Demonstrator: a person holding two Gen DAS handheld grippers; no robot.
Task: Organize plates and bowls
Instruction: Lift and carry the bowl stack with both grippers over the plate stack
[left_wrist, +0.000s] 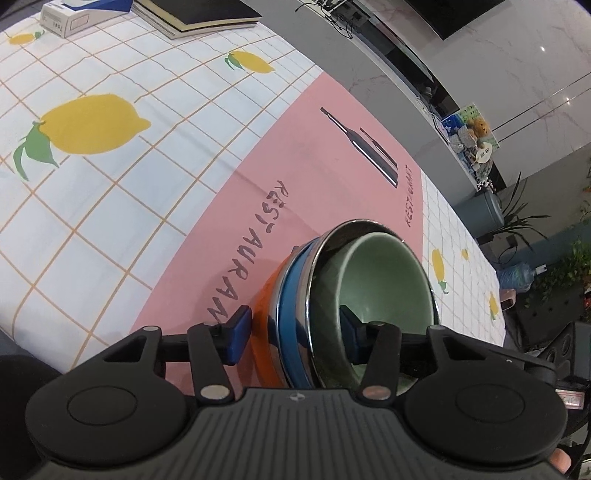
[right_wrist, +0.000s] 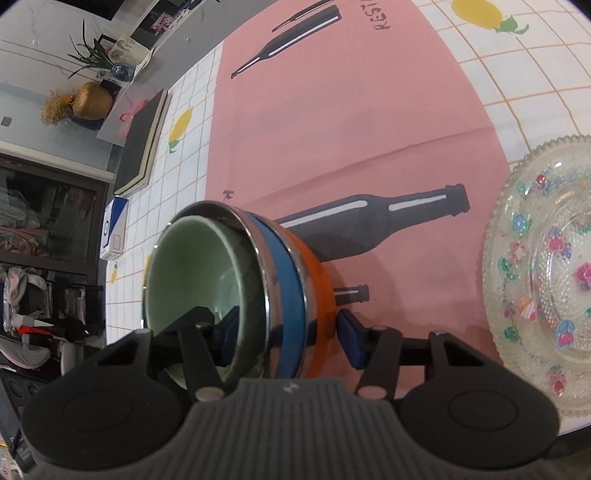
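Observation:
A nested stack of bowls sits between both grippers: a green bowl (left_wrist: 384, 280) inside a steel bowl (left_wrist: 317, 295) with a blue band, over an orange bowl (left_wrist: 264, 314). My left gripper (left_wrist: 291, 334) straddles the stack's rim, one pad outside, one inside, with a gap showing at the outer pad. In the right wrist view the green bowl (right_wrist: 192, 273), blue-banded steel bowl (right_wrist: 284, 291) and orange bowl (right_wrist: 317, 291) appear tilted. My right gripper (right_wrist: 288, 338) straddles the opposite rim the same way. A clear glass plate (right_wrist: 543, 269) with flower decals lies to the right.
The table has a lemon-print grid cloth (left_wrist: 92, 177) and a pink placemat (right_wrist: 351, 129) with bottle prints. A black notebook (right_wrist: 142, 144) and a blue-white box (right_wrist: 114, 229) lie at the far side. The table edge (left_wrist: 491, 280) is close beyond the bowls.

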